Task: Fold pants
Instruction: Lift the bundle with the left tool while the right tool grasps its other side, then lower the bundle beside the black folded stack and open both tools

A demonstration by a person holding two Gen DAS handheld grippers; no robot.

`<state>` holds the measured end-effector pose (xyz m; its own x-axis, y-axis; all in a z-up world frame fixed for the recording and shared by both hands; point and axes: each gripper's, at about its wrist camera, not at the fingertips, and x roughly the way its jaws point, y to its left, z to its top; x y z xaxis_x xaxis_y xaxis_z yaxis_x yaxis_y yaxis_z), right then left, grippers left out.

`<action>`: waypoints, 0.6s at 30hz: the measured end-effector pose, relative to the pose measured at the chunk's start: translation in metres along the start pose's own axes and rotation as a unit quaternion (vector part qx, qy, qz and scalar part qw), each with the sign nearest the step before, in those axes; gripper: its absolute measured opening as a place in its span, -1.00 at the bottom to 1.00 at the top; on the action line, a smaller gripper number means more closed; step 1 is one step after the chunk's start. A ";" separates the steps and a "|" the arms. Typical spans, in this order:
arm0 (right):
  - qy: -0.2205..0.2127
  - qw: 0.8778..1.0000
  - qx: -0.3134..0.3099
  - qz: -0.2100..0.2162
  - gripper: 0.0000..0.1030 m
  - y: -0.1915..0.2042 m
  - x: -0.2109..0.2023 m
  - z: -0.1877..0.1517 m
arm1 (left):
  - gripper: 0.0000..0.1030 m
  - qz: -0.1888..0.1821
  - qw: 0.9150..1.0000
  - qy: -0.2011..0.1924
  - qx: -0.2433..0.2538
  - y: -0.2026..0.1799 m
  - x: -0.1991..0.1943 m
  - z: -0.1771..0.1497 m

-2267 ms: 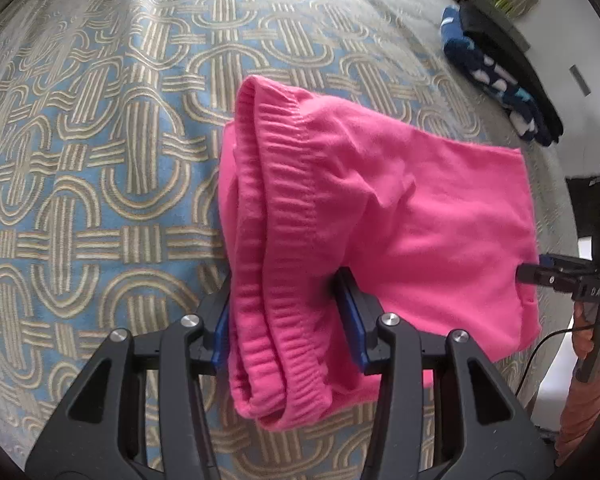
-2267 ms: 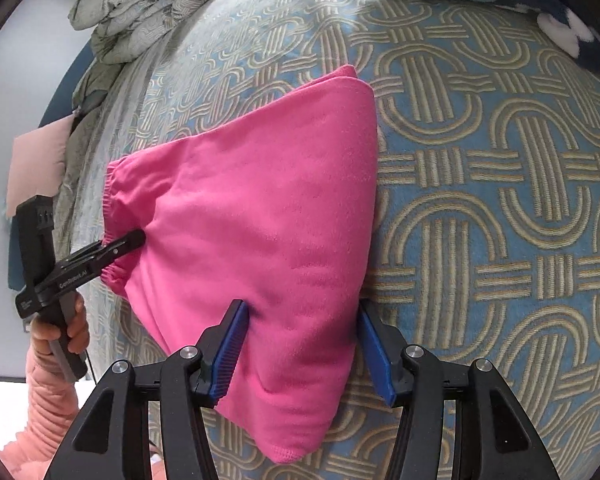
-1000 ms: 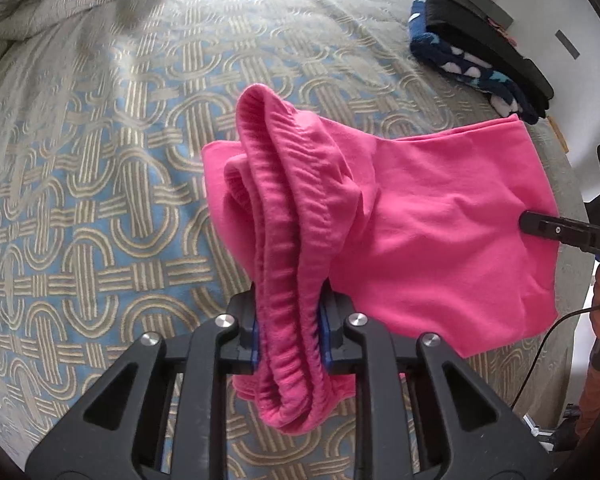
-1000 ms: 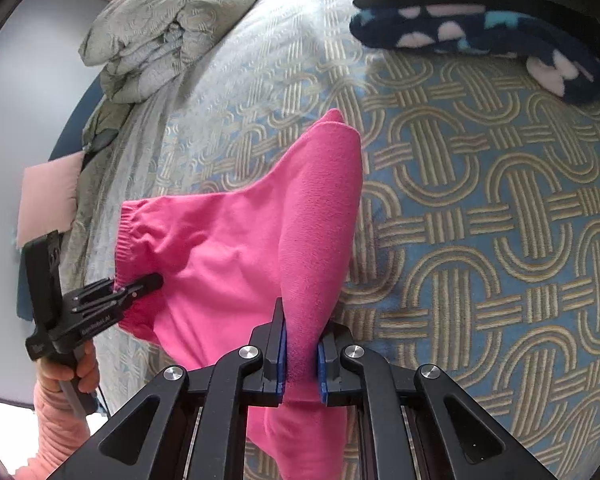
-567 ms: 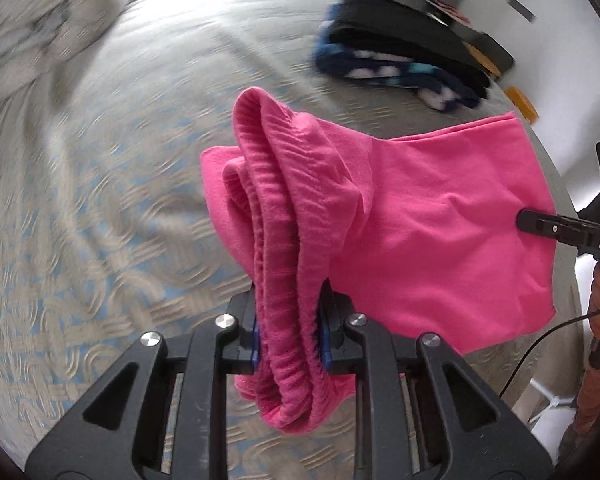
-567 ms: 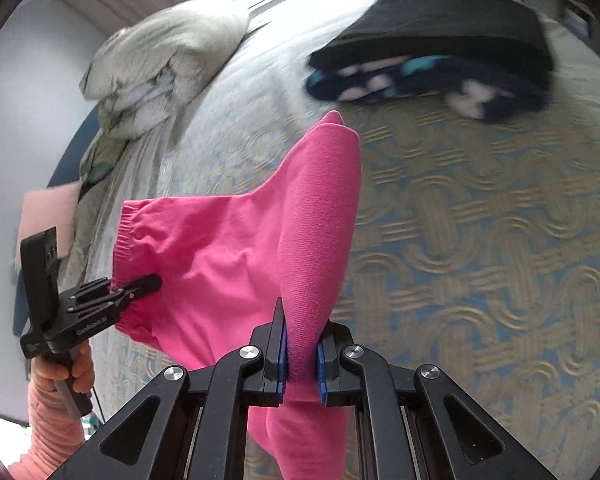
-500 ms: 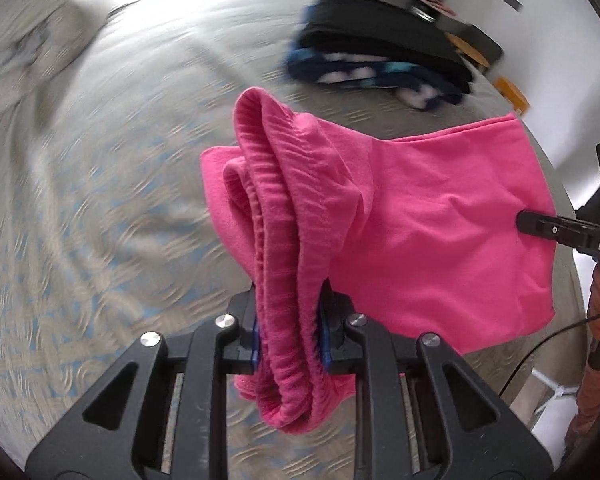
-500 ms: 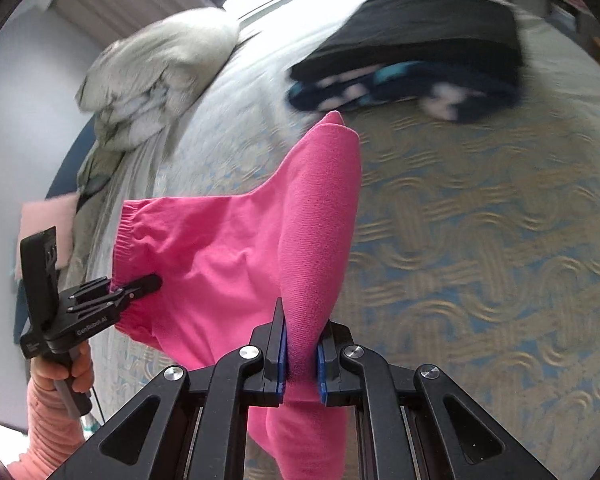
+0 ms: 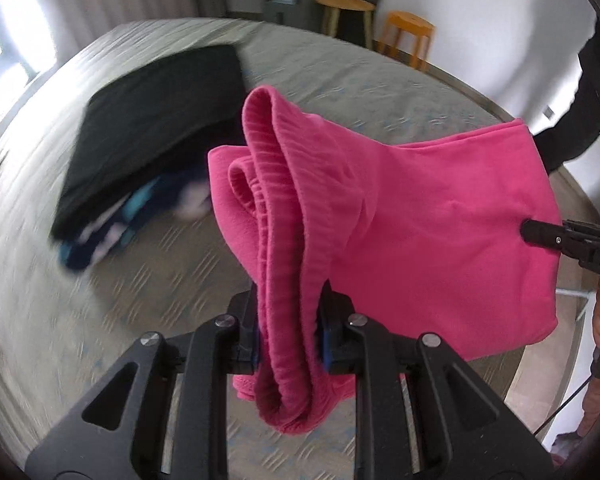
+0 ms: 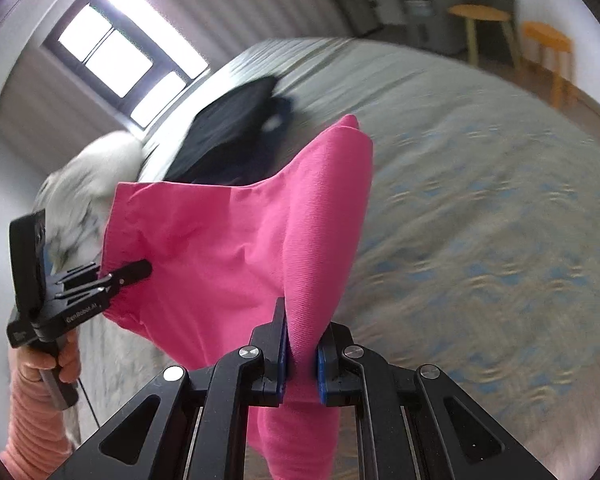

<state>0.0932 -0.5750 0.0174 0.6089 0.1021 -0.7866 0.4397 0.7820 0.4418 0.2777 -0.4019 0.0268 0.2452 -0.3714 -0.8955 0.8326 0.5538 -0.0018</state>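
pants (image 9: 440, 216): pink, already folded into a compact bundle, held up in the air above the bed (image 9: 360, 68) — not resting on it.
left gripper (image 9: 288, 332): clamped on the ribbed waistband end; several layers bunched between the pads, so the stack can't slip apart.
right gripper (image 10: 302, 354): closed tight on the opposite end; fabric hangs below the jaws.
why two-point hold: my read — a grip at each end keeps the fold taut and layers aligned during carry; one grip would let it unroll.
stack (image 9: 152, 120): black folded item on top of a dark blue patterned one, lying on the bed, near and behind the pants.
likely target: that stack, judging by heading — not certain.
containers: none in view; no basket or drawer to load.
blur: heavy on the bed surface, cover pattern hard to read.
stools (image 9: 408, 32): on the floor beyond the bed, well apart.
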 end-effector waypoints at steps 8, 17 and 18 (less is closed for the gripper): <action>-0.036 0.996 0.072 -0.027 -0.81 -0.084 -0.017 0.027 | -0.55 -0.008 0.999 0.002 0.047 -0.055 0.051 0.084; 0.006 0.987 0.145 -0.075 -0.64 -0.160 0.032 0.035 | -0.21 0.079 0.993 0.072 0.041 -0.058 0.142 0.090; 0.012 0.985 0.159 -0.072 -0.52 -0.168 0.041 0.031 | -0.17 0.078 0.994 0.059 0.045 -0.058 0.141 0.088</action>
<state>0.0644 -0.7209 -0.0753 0.5119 0.0218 -0.8588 0.7068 0.5574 0.4355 0.3072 -0.5518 -0.0603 0.3191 -0.1925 -0.9280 0.8313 0.5271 0.1765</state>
